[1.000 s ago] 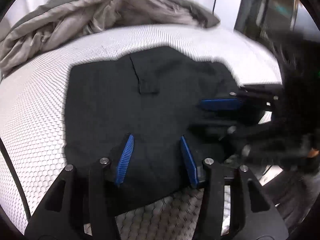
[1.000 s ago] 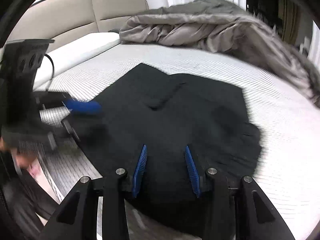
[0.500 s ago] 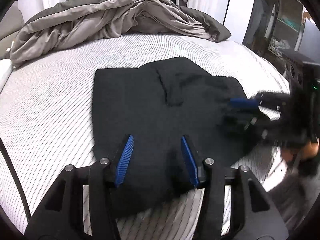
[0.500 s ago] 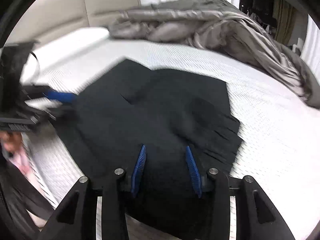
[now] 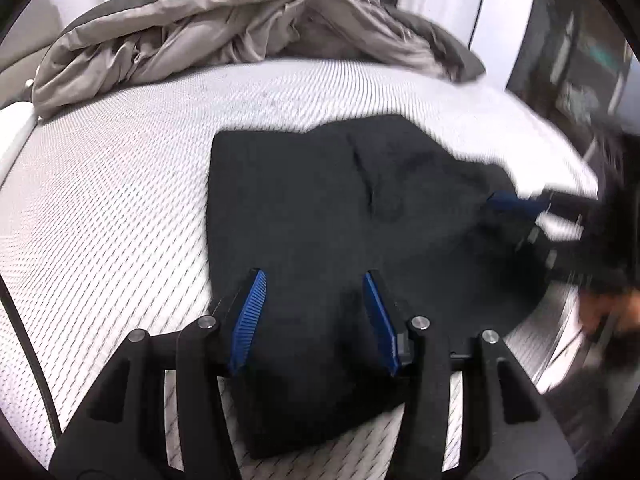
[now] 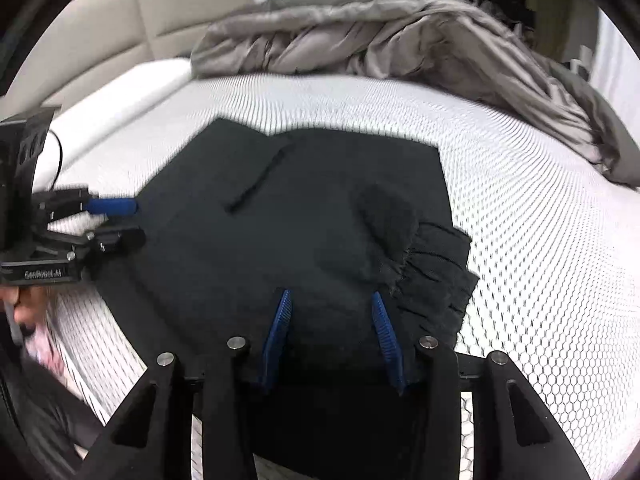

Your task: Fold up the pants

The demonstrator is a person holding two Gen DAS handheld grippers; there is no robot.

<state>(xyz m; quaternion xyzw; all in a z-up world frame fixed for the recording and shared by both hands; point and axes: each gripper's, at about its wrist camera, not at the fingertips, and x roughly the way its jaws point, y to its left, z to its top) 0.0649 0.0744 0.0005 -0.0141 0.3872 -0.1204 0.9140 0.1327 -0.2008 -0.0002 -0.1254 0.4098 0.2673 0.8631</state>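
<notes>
Left wrist view
Pants point(image 5: 320, 216): black, folded, lying flat on the bed point(image 5: 100, 200), near its front edge.
Left gripper point(image 5: 314, 312): jaws apart above the pants' near part; cloth shows between the blue pads, no pad presses on it.
Right gripper point(image 5: 516, 216): blurred at the pants' right edge; whether it grips cannot be told here.
Duvet point(image 5: 240, 28): grey, bunched at the bed's far side.

Right wrist view
Pants point(image 6: 304, 208): gathered waistband at the right side.
Right gripper point(image 6: 330, 332): jaws parted and just been opening; cloth lies beneath them, not pinched.
Left gripper point(image 6: 120, 220): at the pants' left edge, fingers apart.
Headboard point(image 6: 140, 28): beige, behind the bed point(image 6: 540, 240).
</notes>
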